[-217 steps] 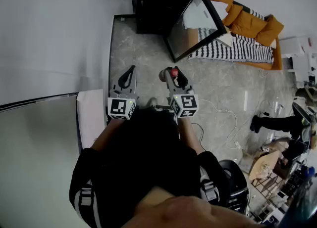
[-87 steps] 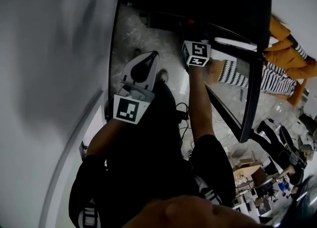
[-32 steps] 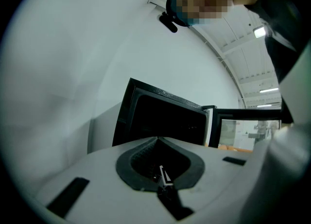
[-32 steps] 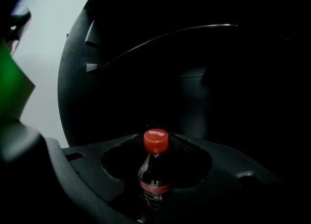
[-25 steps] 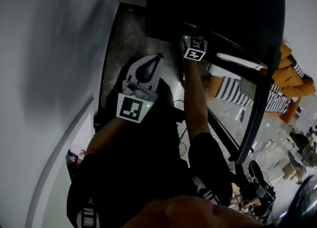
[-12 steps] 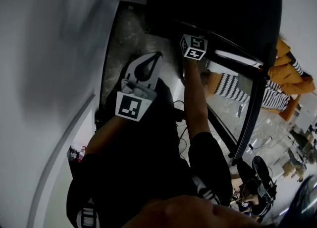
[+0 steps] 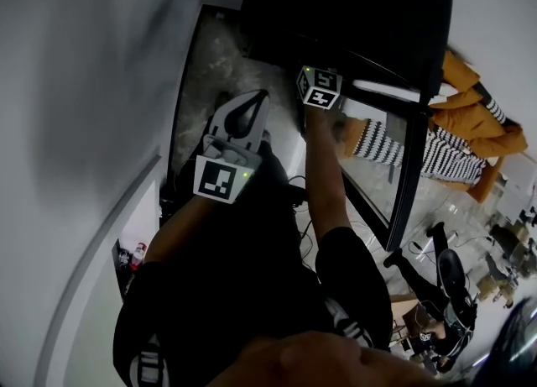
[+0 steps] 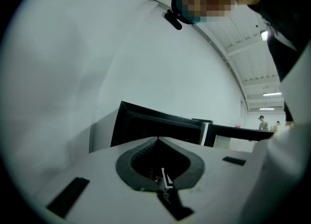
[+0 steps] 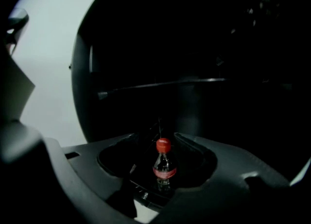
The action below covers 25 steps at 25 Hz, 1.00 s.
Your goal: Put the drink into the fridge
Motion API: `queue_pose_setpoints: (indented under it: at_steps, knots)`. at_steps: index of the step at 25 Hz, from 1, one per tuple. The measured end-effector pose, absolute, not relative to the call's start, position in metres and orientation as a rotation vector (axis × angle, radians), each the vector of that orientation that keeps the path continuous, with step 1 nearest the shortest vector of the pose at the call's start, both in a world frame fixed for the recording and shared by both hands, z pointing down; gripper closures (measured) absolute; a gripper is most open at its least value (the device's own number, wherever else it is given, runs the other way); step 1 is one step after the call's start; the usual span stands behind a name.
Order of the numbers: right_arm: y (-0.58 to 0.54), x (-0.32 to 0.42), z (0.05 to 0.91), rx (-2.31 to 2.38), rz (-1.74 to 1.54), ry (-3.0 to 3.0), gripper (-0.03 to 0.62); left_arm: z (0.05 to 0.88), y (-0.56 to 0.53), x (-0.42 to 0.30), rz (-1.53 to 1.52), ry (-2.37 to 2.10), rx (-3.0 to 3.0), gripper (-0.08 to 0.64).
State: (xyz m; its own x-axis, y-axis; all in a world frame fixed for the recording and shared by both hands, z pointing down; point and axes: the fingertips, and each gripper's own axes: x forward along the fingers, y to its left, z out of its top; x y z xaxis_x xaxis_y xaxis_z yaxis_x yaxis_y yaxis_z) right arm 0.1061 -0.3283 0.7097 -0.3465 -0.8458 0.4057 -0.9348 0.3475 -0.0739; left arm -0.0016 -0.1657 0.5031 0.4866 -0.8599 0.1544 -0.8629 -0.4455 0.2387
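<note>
The drink, a small dark bottle (image 9: 164, 167) with a red cap and red label, stands upright in the dark inside of the black fridge (image 7: 352, 7). My right gripper (image 9: 163, 135) is open, its jaws either side of the bottle and clear of it. In the head view only its marker cube (image 7: 319, 87) shows at the fridge opening, and the bottle is hidden. My left gripper (image 7: 254, 98) hangs shut and empty to the left of the fridge, above the floor. The left gripper view shows that gripper (image 8: 158, 138) pointing at the fridge top.
The fridge's glass door (image 7: 403, 150) stands open on the right, close to my right forearm. A grey wall (image 7: 75, 83) runs along the left. An orange sofa (image 7: 470, 91) with a striped cover lies beyond the door. A black office chair (image 7: 457, 280) and cables are on the floor.
The right gripper's cube has drawn slightly back and left at the fridge opening. The left gripper has barely moved. The view has shifted a little.
</note>
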Motion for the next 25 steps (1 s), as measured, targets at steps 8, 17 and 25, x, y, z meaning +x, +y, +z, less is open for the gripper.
queue_pose_setpoints:
  at_steps: [8, 17, 25]
  knots:
    - [-0.283, 0.113, 0.673, 1.573, 0.497, -2.347, 0.465, 0.465, -0.146, 0.009, 0.022, -1.500, 2.433, 0.555]
    - [-0.219, 0.142, 0.620, 1.579, 0.556, -2.343, 0.588, 0.415, -0.105, 0.036, -0.067, -1.605, 2.430, 0.555]
    - [-0.167, 0.143, 0.579, 1.548, 0.619, -2.389, 0.591, 0.393, -0.067, 0.046, -0.042, -1.599, 2.451, 0.555]
